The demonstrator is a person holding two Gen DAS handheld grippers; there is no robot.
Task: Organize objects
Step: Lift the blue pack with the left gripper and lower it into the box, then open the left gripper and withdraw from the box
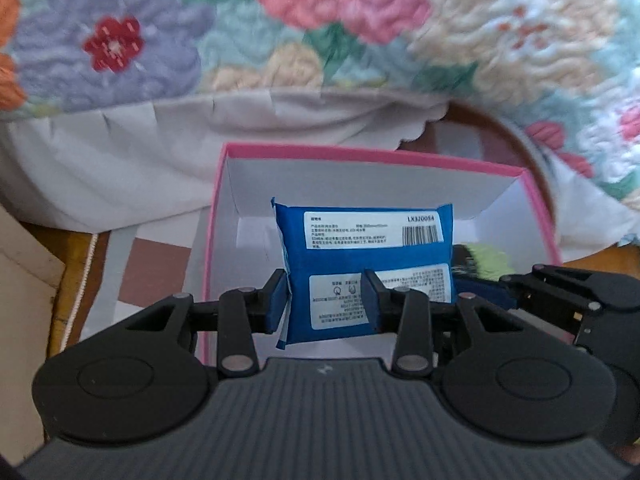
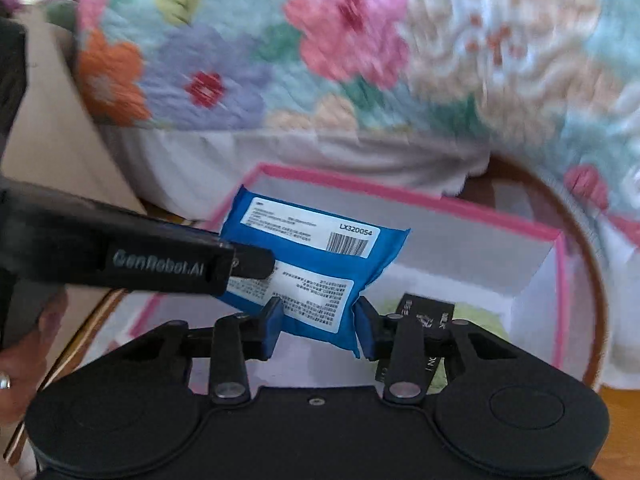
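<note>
- Blue packet point(image 1: 370, 276) hangs upright over the pink box point(image 1: 360, 158), its white labels and barcode facing the cameras, lower edge clear of the box floor
- Both tongs have hold of it at once: the left gripper point(image 1: 326, 300) is pinched narrow on the packet's lower left part, blue pads pressing either side of the wrapper
- And the right gripper point(image 2: 318, 326) is clamped on the packet's bottom corner point(image 2: 316, 312), pads squeezing the wrapper into a crease
- In the right wrist view the left gripper's black body point(image 2: 120, 258) reaches in from the left, lettering on its side, its tip against the packet's left edge
- Inside the box, white walls, and at the right end something light green and fuzzy point(image 1: 486, 258) with a black printed card point(image 2: 426, 312) lying on it
- The box sits on a patchwork mat point(image 1: 148, 264), beside the curved brown rim point(image 2: 596, 280) of a round wooden piece
- Behind it all, a floral quilt point(image 1: 320, 20) and white bedsheet point(image 1: 160, 152) hang down; both views are blurred
- A person's hand point(image 2: 12, 380) with a ring shows at the lower left edge of the right wrist view
</note>
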